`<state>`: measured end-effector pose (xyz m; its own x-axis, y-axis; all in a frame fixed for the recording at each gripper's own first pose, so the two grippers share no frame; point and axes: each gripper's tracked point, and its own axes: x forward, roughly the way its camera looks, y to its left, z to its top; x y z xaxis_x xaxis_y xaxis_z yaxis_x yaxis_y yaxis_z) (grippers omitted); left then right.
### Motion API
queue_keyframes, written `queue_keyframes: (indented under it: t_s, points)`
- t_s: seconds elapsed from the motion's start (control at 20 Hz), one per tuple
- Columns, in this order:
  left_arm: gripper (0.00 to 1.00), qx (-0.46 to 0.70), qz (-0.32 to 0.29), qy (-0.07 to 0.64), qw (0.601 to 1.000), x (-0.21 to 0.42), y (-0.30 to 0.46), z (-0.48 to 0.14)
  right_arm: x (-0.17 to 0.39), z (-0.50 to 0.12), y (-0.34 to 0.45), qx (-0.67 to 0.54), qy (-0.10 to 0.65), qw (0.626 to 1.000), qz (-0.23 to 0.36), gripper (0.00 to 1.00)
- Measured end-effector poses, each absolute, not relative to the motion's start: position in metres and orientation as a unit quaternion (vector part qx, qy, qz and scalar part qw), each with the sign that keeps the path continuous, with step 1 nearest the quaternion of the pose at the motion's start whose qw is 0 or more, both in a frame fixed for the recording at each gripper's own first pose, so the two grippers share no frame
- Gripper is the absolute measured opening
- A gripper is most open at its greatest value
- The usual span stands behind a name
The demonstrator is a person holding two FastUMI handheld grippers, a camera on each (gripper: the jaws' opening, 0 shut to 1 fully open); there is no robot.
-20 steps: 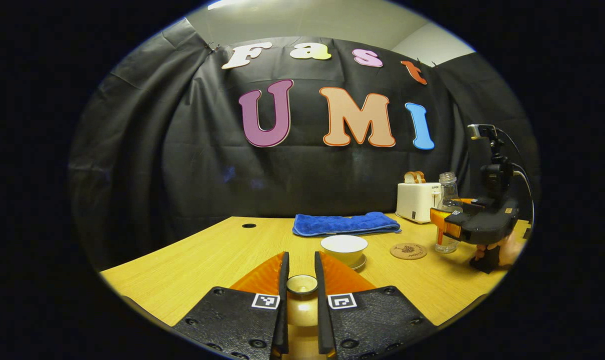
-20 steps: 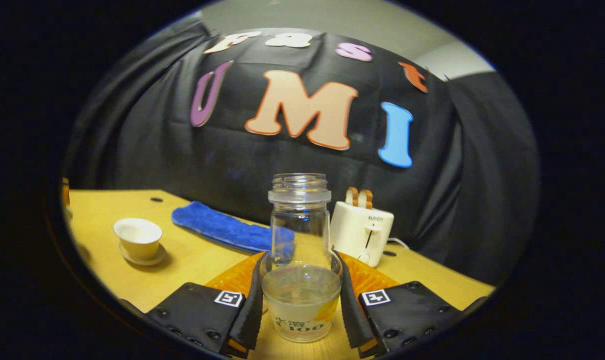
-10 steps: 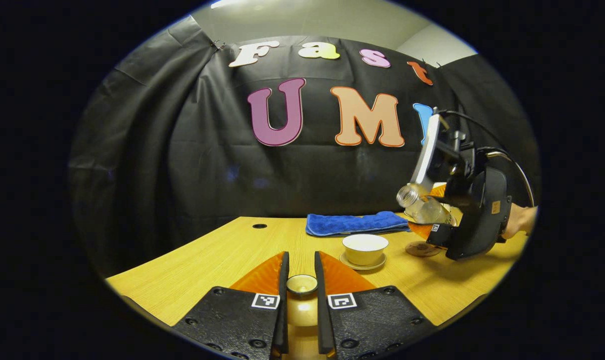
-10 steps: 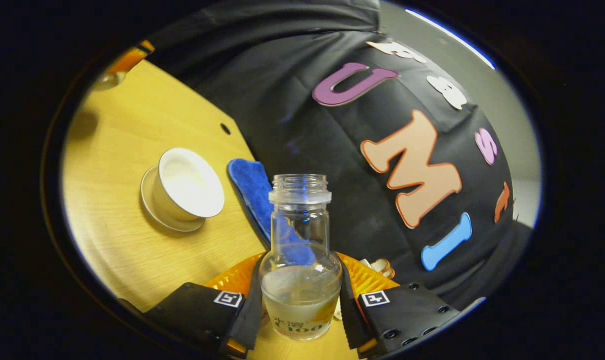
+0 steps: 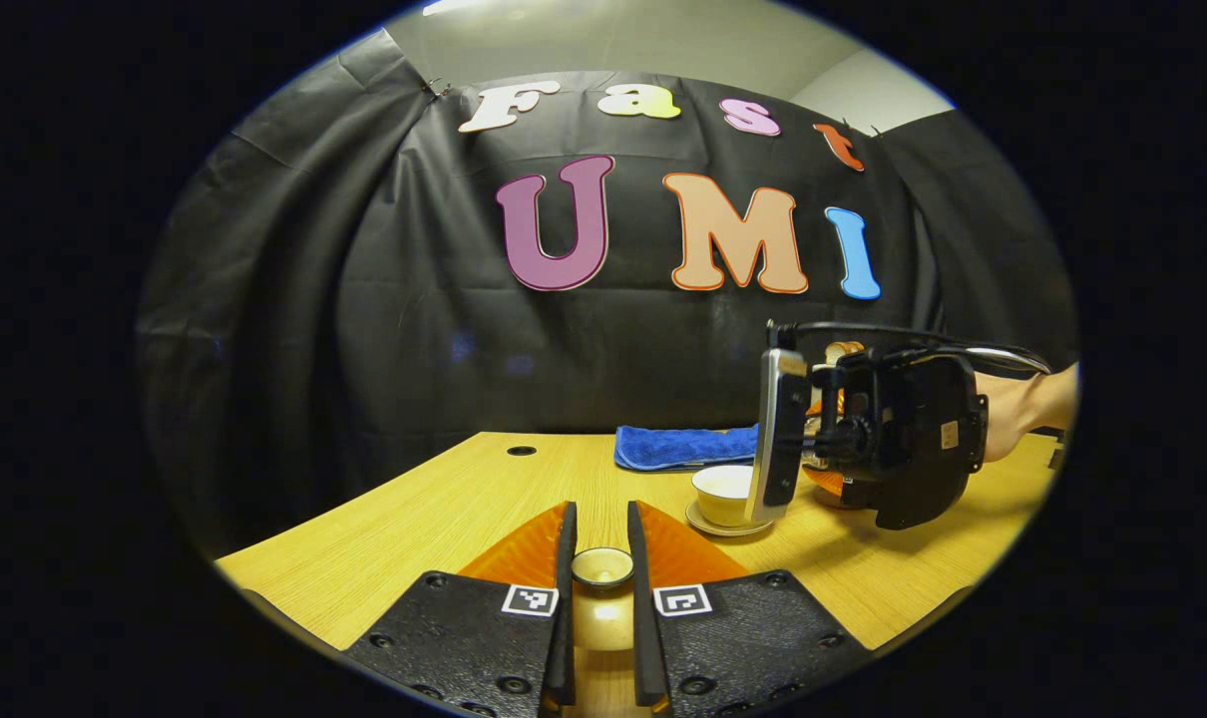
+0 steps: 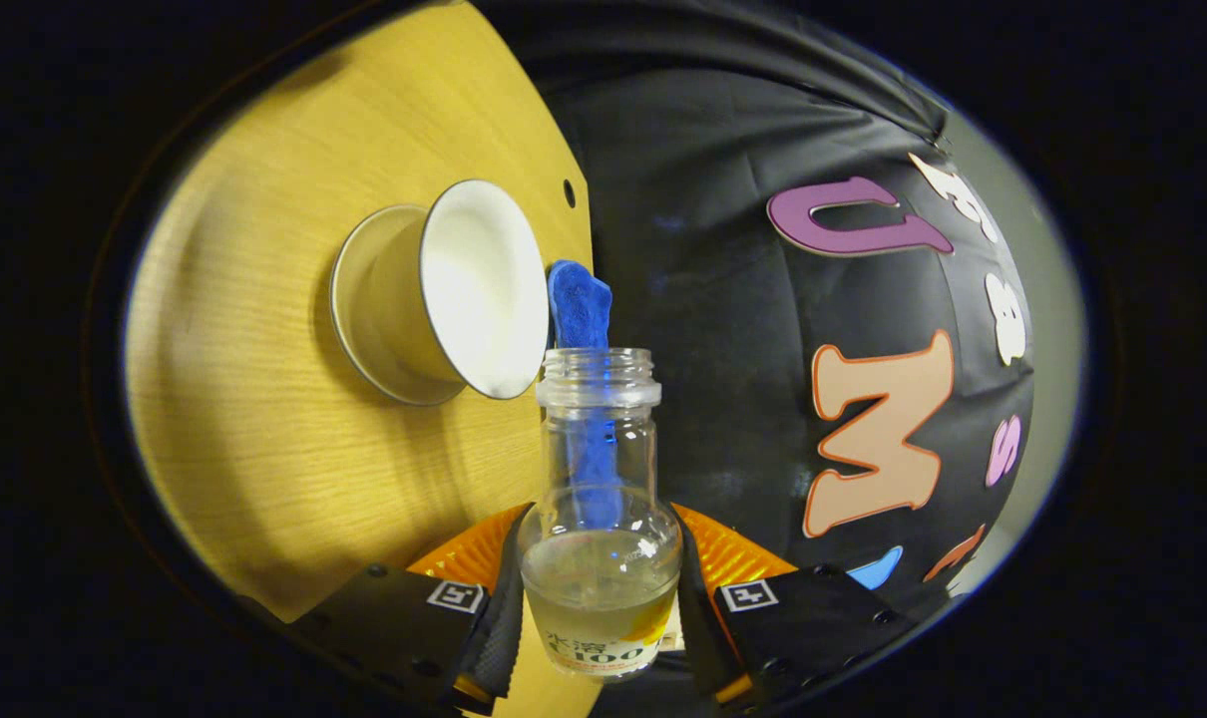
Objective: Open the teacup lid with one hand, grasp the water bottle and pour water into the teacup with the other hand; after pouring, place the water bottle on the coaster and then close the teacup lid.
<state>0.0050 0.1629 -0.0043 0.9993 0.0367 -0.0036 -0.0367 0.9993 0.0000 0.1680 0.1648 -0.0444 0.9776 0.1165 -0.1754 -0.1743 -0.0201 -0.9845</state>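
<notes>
The right tongs (image 6: 599,598) gripped the water bottle (image 6: 600,519) by its body, both fingers pressed on the glass, tipped sideways with its open mouth just beside the rim of the uncovered teacup (image 6: 464,289). The teacup sat on its saucer (image 5: 708,524) on the worktop (image 5: 444,509). The left tongs (image 5: 602,588) were clamped narrowly on the teacup lid (image 5: 603,568), held well apart from the teacup.

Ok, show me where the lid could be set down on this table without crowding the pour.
The bare tabletop to the left of the teacup, between the left gripper holding the lid and the blue towel, is free. It is crowded to the right of the teacup, where the right gripper tips the water bottle.
</notes>
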Motion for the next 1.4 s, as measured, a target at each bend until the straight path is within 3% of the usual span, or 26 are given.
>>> queue_keyframes:
  t_s: [0.6, 1.4]
  points:
    - [0.2, 0.0, 0.018, 0.002, 1.0, 0.005, 0.163, -0.003, 0.171, -0.041, 0.179, -0.795, -0.018, 0.598, 0.099, 0.71]
    - [0.2, 0.0, 0.018, 0.003, 1.0, 0.005, 0.163, -0.003, 0.174, -0.012, 0.208, -0.861, -0.076, 0.495, 0.087, 0.7]
